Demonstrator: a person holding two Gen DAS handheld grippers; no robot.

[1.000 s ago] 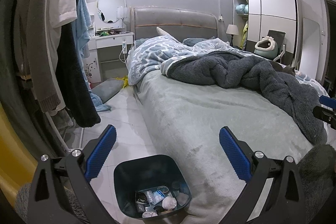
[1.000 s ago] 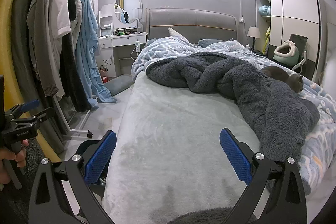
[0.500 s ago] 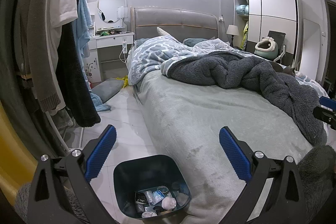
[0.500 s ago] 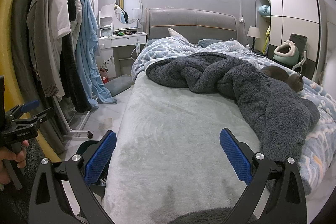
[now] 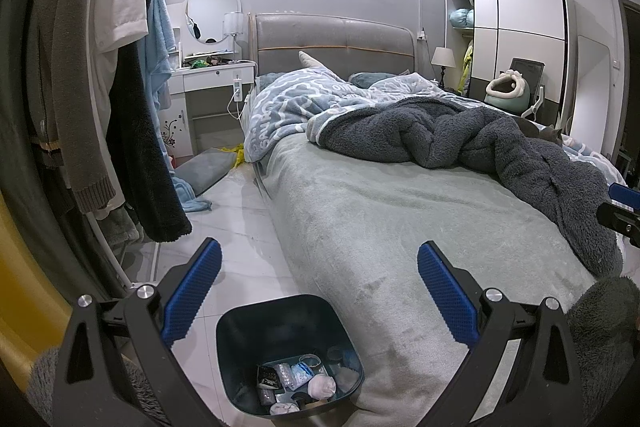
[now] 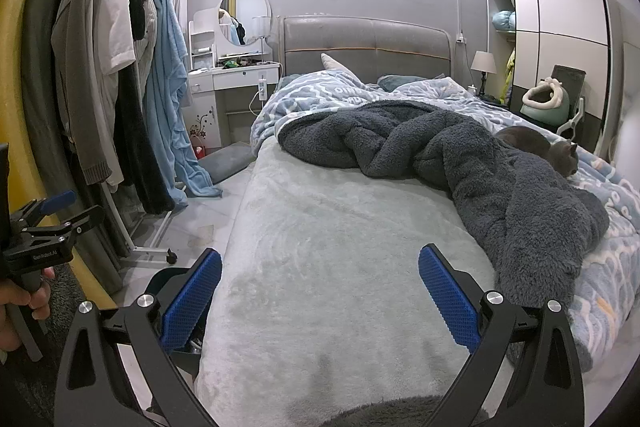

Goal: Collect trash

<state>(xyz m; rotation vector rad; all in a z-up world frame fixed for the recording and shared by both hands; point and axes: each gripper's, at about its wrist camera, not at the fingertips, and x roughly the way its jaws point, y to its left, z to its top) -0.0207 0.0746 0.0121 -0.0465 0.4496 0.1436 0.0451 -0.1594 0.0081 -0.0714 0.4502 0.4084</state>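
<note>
The dark teal plastic waste bin (image 5: 289, 355) stands on the white tiled floor (image 5: 236, 223) against the near left corner of the grey-sheeted bed (image 5: 384, 227) — wrappers and crumpled tissues (image 5: 298, 379) lie inside. The left gripper (image 5: 318, 291) and right gripper (image 6: 320, 291) are both spread wide, empty.

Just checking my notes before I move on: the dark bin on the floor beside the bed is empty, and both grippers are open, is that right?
Not quite. The dark bin already holds trash, wrappers and wads, as the left wrist view shows. The rest stands: it sits on the floor beside the bed, and the left gripper and right gripper are open.
</note>
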